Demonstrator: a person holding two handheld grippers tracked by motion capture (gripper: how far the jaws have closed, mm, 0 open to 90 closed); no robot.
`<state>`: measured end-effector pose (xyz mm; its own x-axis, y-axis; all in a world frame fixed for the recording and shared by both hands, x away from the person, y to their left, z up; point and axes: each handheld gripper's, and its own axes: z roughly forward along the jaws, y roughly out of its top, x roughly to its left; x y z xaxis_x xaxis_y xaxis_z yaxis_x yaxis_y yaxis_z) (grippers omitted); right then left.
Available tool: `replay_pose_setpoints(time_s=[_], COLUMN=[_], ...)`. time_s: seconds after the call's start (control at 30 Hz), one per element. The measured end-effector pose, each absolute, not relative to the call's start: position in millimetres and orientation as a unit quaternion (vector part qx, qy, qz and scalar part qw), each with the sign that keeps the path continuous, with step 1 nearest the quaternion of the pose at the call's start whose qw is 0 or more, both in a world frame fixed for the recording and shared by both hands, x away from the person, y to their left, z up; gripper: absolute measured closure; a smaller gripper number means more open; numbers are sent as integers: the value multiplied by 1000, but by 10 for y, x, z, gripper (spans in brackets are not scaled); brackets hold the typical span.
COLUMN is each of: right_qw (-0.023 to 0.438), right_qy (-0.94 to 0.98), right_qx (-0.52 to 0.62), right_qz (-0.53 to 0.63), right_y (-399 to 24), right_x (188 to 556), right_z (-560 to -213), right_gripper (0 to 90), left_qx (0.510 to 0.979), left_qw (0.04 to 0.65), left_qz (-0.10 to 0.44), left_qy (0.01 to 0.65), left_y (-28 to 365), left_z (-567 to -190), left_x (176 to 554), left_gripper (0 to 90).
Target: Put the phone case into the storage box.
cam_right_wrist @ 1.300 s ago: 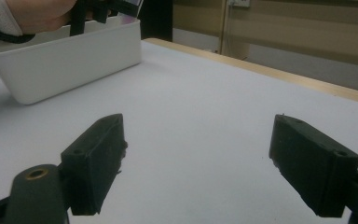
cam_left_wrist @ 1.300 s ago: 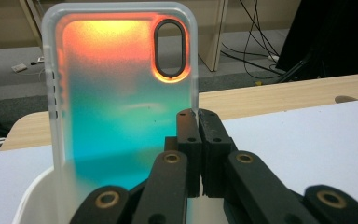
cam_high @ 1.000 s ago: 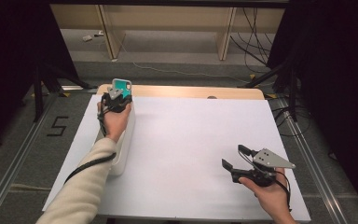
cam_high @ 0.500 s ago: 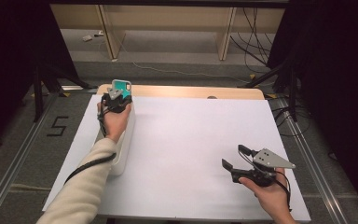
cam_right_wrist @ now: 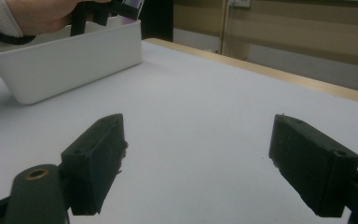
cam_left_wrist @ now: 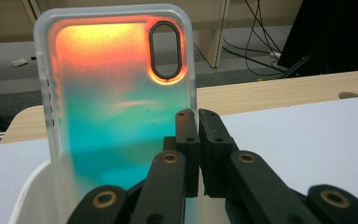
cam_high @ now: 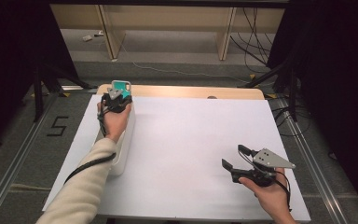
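Note:
A translucent phone case [cam_left_wrist: 112, 93], orange at the top and fading to teal below, stands upright at the far end of a long white bin [cam_high: 123, 149]. My left gripper [cam_left_wrist: 198, 126] is shut on the case's right edge, just under the oval camera cut-out. In the high view the same gripper [cam_high: 114, 95] sits over the bin's far end with the case [cam_high: 121, 87] sticking up beyond it. My right gripper [cam_high: 233, 156] hovers low over the white table near the front right corner, open, with nothing between its jaws [cam_right_wrist: 200, 163].
The white bin [cam_right_wrist: 65, 60] lies lengthwise along the table's left side, under the left forearm. A white sheet [cam_high: 191, 140] covers the table, with a wooden edge [cam_high: 191, 91] at the far side. Shelving legs and cables stand on the floor beyond.

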<state>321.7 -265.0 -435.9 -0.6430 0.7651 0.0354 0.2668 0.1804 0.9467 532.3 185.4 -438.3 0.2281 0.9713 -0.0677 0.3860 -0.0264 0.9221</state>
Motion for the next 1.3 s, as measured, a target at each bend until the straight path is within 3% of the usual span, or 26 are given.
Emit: replay_pose_setpoints(time_s=[0.17,0.4,0.67,0.8,0.93,1.3], right_qw=[231,232,233,228,237,234], right_qy=[733,736,732,734,733,732], right_qx=[353,351,352,352,348,346], right_qz=[534,531,534,534,535,538], right_y=[-2652,-2651,-2649,-2655,-2652,-2649], right_x=[3219,3220,3220,3221,3225,3221], right_z=[-4358,-4358,-4359,-4356,-4358,-4353], right_gripper=[195,195,194,193,190,165], left_qx=[638,636,640,644,653,656], left_qw=[451,468,474,486,490,519], left_qz=[328,336,340,334,327,312], left_qy=[531,514,500,488,476,450], left_y=[1858,1837,1801,1802,1814,1873], left_z=[-4366,-4277,-4148,-4093,-4058,-3908], left_x=[5316,5279,5206,5172,5122,4917], left_gripper=[766,440,184,143,45,0])
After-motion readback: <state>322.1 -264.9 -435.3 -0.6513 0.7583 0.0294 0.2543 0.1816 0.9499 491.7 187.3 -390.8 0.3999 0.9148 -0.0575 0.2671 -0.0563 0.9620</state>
